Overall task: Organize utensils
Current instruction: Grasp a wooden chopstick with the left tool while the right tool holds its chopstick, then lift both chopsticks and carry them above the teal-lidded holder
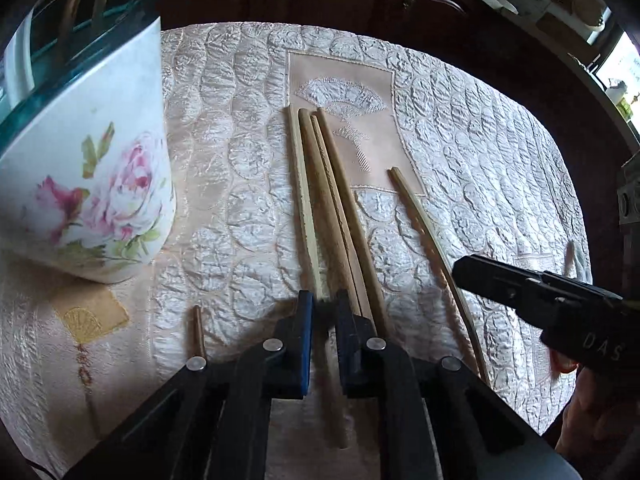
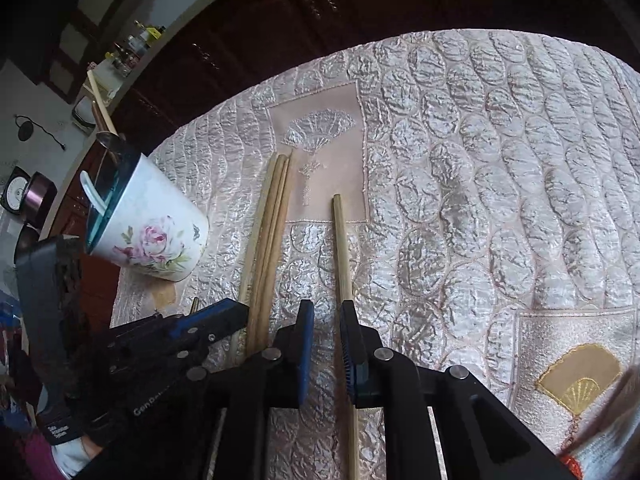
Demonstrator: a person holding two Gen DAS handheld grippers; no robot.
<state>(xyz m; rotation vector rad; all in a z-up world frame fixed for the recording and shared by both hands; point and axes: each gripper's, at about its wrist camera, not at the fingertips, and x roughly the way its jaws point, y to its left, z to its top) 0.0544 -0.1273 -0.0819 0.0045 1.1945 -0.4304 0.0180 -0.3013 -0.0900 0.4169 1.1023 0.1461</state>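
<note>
Several wooden chopsticks (image 1: 336, 208) lie side by side on the quilted cloth, with one more chopstick (image 1: 432, 248) apart to their right. My left gripper (image 1: 324, 304) is low over the bundle, its jaws narrowly apart around the pale leftmost chopstick (image 1: 306, 216). A floral white cup (image 1: 100, 184) with utensils in it stands to the left. In the right wrist view the bundle (image 2: 266, 240) lies left of the single chopstick (image 2: 342, 252). My right gripper (image 2: 326, 312) is open, its right finger over that chopstick. The cup (image 2: 148, 232) is at the left.
The table is covered with a pale quilted cloth (image 1: 480, 152) with embroidered fan patches. A short brown stick end (image 1: 198, 332) lies left of my left gripper. Dark wooden cabinets (image 2: 280, 20) stand beyond the far table edge.
</note>
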